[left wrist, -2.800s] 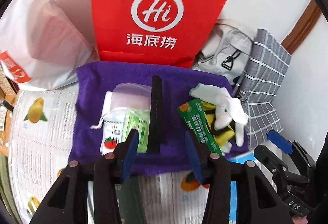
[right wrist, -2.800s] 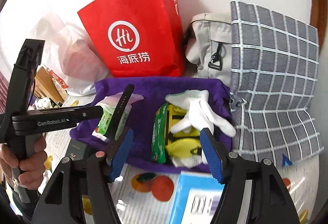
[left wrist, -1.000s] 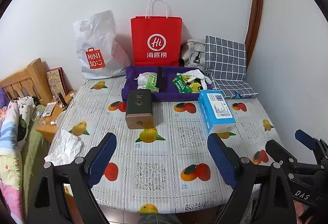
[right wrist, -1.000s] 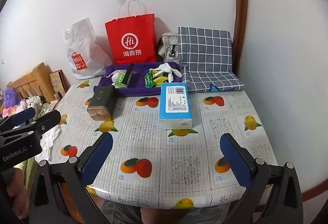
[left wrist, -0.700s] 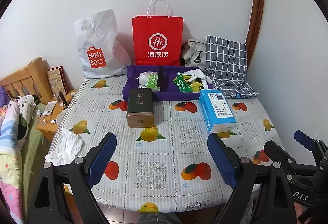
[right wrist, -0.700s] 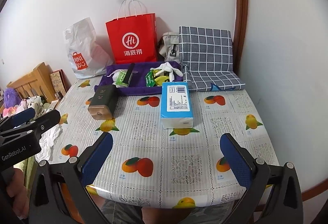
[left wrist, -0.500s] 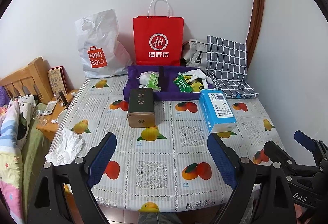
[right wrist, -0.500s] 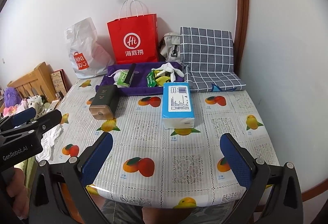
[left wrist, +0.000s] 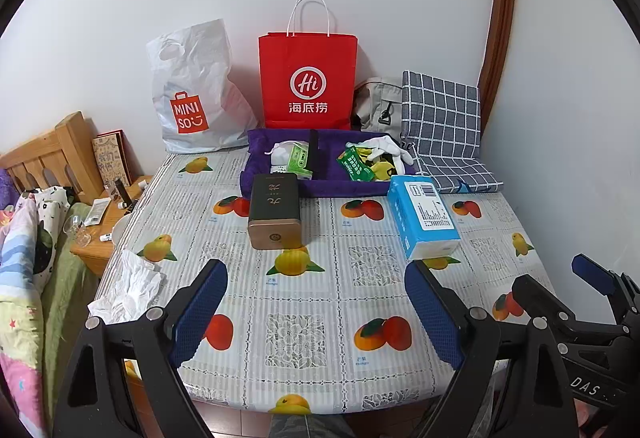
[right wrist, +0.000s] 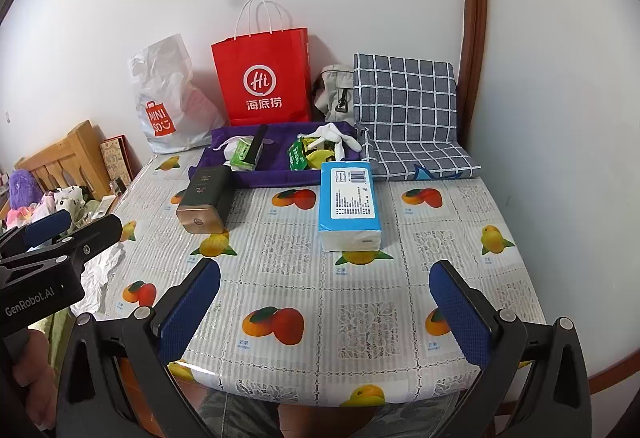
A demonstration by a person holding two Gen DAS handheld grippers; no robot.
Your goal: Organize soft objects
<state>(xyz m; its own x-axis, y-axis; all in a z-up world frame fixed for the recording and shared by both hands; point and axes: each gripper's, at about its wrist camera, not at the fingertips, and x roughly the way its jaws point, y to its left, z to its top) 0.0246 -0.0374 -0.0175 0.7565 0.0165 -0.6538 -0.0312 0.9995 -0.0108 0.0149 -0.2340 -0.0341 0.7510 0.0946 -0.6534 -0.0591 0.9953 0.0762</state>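
Note:
A purple fabric tray (left wrist: 340, 185) (right wrist: 276, 175) with a black divider sits at the far side of the table. Its left half holds a white pouch and a green tissue pack (left wrist: 298, 159); its right half holds a green packet, yellow items and white gloves (left wrist: 390, 149) (right wrist: 338, 135). My left gripper (left wrist: 316, 312) is open and empty over the table's near edge. My right gripper (right wrist: 324, 308) is open and empty, also at the near edge. Both are far from the tray.
A dark tin box (left wrist: 274, 211) and a blue tissue pack (left wrist: 422, 213) lie in front of the tray. A red paper bag (left wrist: 308, 77), a white Miniso bag (left wrist: 192, 89), a grey backpack and a checked cushion (left wrist: 444, 129) line the wall. Crumpled tissue (left wrist: 128, 290) lies at the left edge.
Both grippers pulled back from close over the tray to the near table edge and opened wider. Over the last second they barely moved.

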